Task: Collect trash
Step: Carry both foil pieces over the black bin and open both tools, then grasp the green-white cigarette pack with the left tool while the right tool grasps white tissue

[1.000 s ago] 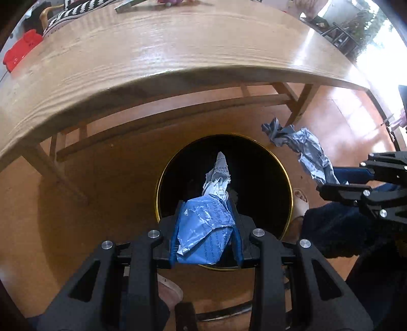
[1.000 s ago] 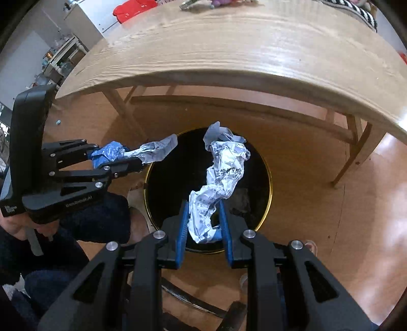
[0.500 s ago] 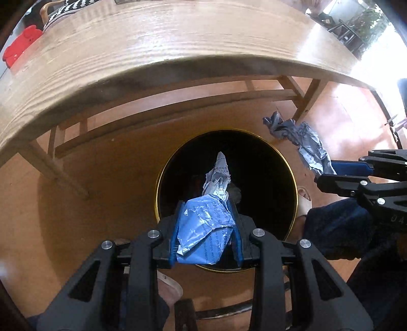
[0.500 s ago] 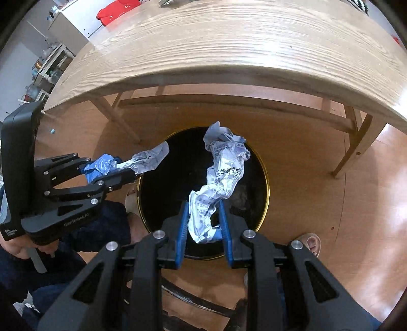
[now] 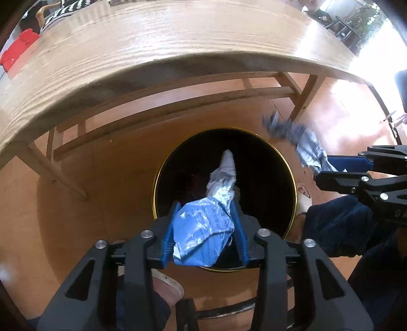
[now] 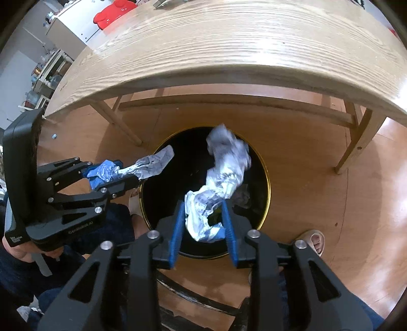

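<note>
A round black bin with a gold rim sits on the orange floor, just in front of a big wooden table. The left gripper hangs over the bin's near edge, pinching a blue crumpled wrapper with a grey paper tail. The right gripper hangs over the bin too. Its fingers are spread a bit, and a white crumpled paper sits loosely between them, blurry at the top. A sandaled foot stands just beside the bin. A red thing lies past the table.
</note>
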### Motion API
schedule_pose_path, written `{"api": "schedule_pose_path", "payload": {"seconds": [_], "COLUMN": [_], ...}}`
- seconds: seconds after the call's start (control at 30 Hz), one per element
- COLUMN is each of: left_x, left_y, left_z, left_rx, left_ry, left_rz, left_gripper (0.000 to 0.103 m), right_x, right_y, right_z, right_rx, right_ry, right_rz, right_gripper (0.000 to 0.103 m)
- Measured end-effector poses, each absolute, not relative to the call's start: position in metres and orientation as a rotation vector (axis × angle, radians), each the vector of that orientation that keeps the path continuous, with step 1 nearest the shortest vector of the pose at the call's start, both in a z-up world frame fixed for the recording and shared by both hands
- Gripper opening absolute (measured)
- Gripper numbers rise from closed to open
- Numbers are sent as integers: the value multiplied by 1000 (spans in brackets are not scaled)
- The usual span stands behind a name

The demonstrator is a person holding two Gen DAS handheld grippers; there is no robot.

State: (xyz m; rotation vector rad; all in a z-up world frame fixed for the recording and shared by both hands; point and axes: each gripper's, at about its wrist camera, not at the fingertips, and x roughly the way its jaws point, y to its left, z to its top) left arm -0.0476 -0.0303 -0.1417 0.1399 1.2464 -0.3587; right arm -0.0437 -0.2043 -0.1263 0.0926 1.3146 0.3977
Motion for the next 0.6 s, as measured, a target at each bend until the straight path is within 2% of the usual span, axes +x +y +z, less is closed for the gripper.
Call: {"api": "schedule_pose_path", "payload": {"seconds": [0.03, 0.07, 0.1, 0.13, 0.27, 0.43, 0.6], "left_x": [-48, -48, -48, -48, -47, -57, -72], "left_y": [-31, -30, -30, -30, -27, -25, -29], "left_z": [-141, -141, -141, -140, -137, -119, -71], "left_rx": [146, 146, 145, 142, 130, 95, 122], "left_ry": [1242, 1243, 1242, 1237, 1233, 1215, 1077], "left_rz": [-356, -356, -355, -351, -344, -423, -512], "left_gripper": [45, 55, 60, 68, 79, 85, 85], "right_x": [-44, -44, -44, -44, -46, -59, -66], "right_y": [-205, -205, -206, -206, -208, -206, -209], "right_z": [-126, -125, -123, -122, -117, -84, -37], "right_rx": [92, 95, 103, 107, 119, 120, 137], "right_ry": [1310, 1305, 1297, 1293, 1285, 1197, 1042], "right_rz": [394, 392, 390, 389, 391, 480, 533], "right_gripper": [44, 50, 56, 57, 59, 73, 76]}}
